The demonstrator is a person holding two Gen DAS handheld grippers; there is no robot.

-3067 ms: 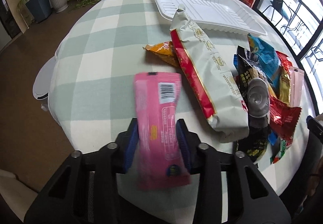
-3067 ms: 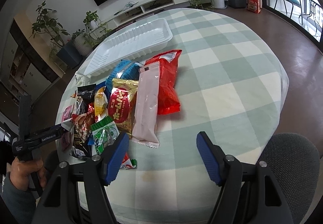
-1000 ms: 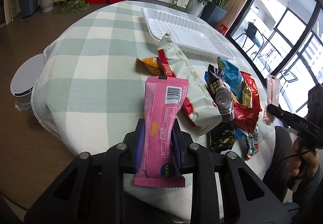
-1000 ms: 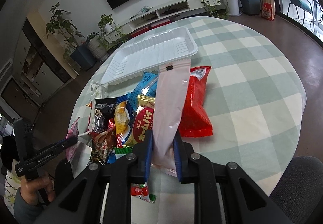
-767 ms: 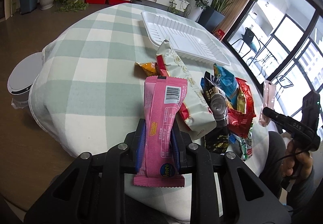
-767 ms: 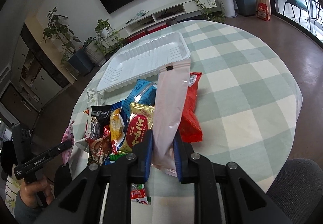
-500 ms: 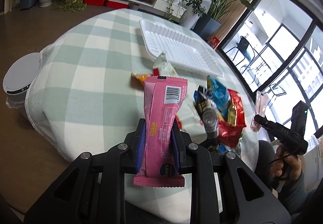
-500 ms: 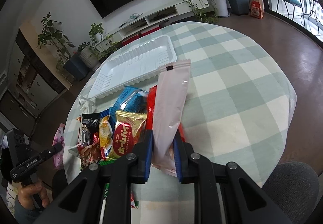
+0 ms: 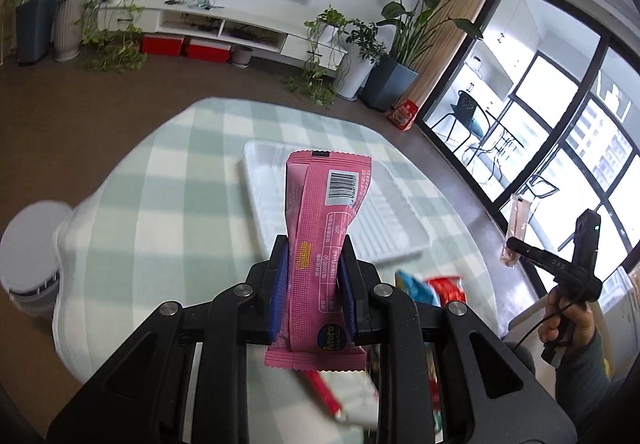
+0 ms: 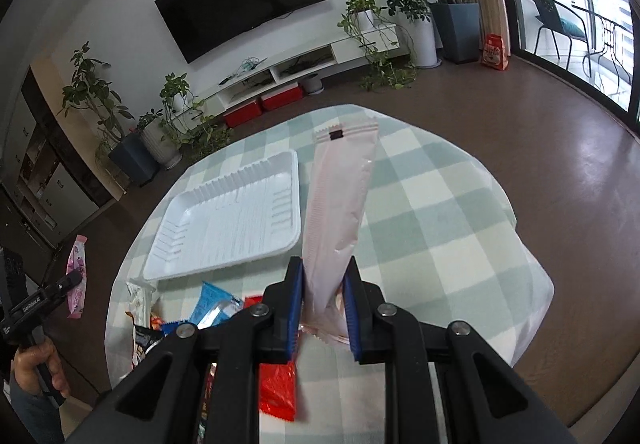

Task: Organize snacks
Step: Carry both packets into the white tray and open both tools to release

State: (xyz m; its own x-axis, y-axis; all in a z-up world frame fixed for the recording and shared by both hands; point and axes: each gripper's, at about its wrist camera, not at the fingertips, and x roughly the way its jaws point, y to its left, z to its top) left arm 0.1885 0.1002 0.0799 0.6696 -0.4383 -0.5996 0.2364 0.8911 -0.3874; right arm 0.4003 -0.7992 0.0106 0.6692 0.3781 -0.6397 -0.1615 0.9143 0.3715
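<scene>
My left gripper (image 9: 313, 280) is shut on a bright pink snack packet (image 9: 324, 240), held upright above the table, in line with the white tray (image 9: 384, 211). My right gripper (image 10: 323, 304) is shut on a pale pink long packet (image 10: 340, 199), also lifted, just right of the white tray (image 10: 236, 219). The snack pile lies low in both views: a blue packet (image 10: 212, 304) and a red packet (image 10: 278, 388). In the left wrist view the right gripper (image 9: 516, 246) shows at far right with its packet. In the right wrist view the left gripper (image 10: 74, 280) shows at far left.
The round table has a green and white checked cloth (image 10: 420, 211). A white round bin (image 9: 32, 256) stands on the floor left of the table. Potted plants and a TV shelf (image 10: 300, 71) line the far wall. Windows and chairs are at the right.
Both grippers have risen and tilted up with their packets. The tray now sits behind each packet and the snack pile has dropped to the bottom of both views.
</scene>
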